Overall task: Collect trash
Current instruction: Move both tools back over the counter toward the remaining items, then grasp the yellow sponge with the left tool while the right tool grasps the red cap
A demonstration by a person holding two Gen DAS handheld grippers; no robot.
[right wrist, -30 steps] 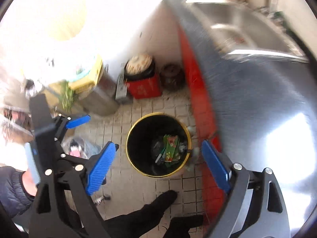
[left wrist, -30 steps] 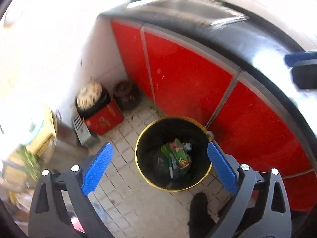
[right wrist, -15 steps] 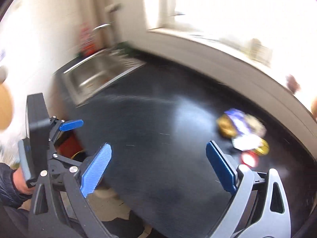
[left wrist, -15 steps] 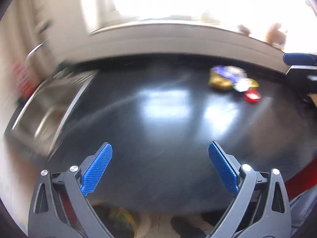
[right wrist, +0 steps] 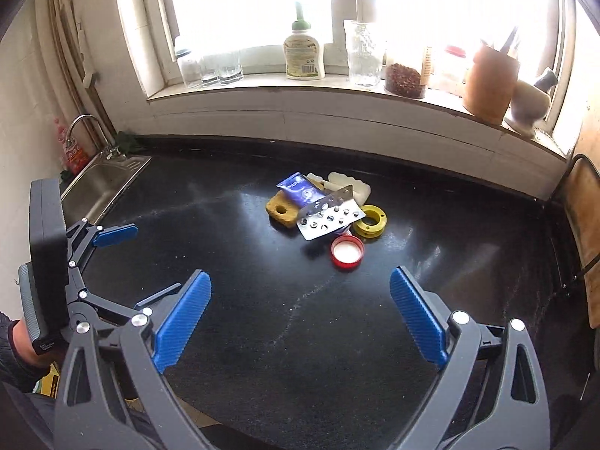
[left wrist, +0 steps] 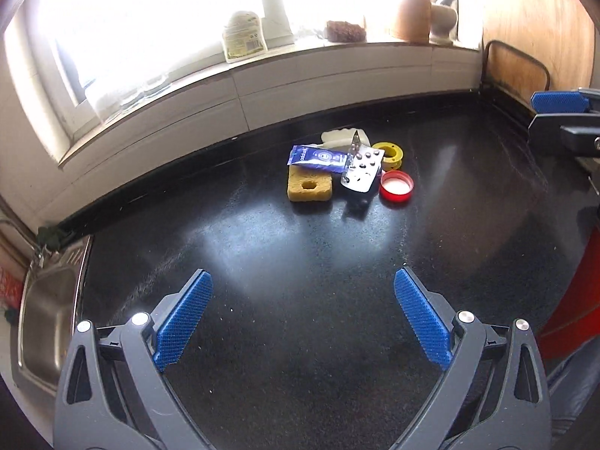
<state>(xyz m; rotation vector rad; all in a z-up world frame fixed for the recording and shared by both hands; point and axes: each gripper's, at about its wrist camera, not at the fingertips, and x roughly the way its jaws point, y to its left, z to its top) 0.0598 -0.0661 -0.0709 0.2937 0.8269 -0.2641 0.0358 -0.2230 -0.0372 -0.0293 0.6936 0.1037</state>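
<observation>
A: Your left gripper (left wrist: 302, 318) and right gripper (right wrist: 300, 317) both hang over the black counter (left wrist: 300, 337), jaws spread wide, holding nothing.

B: And the trash?

A: Well ahead of you, clustered: blue sachet (left wrist: 318, 157) overlapping yellow sponge (left wrist: 309, 186), blister pack (right wrist: 330, 218), red cap (right wrist: 347, 252), yellow ring (right wrist: 369, 221).

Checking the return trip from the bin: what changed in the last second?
Both grippers, left and right, swung up from over the floor bin to face the black counter and its trash pile: sponge, blister pack, red cap. Nothing was grabbed or released; fingers stayed open and empty.
</observation>
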